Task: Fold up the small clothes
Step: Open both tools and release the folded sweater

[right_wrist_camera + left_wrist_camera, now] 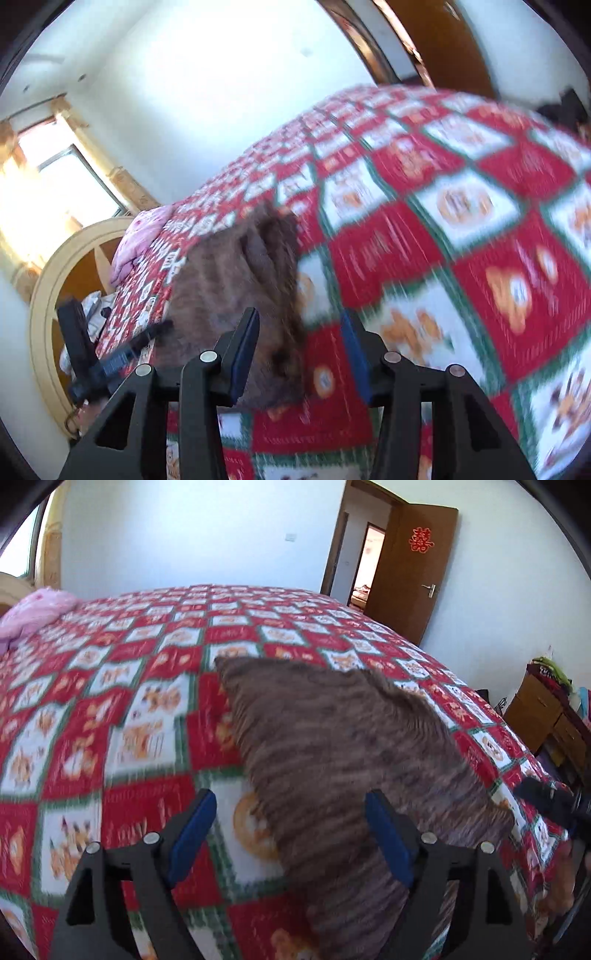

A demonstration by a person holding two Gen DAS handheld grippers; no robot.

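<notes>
A brown garment (351, 746) lies on the bed (129, 709), near its edge. The left claw (291, 834) gapes wide over its near end; the right claw (301, 354) stands apart, gripping nothing.

Brown fuzzy garment (347, 746), mottled grey-brown streaks, lying spread on the bed's red-and-white checked cover (122, 709). Roughly wedge-shaped in the left wrist view: wide far edge, narrowing toward the near end. Right wrist view (229, 280) is showing it bunched with a fold near the top. Blur is hiding the detail.
</notes>
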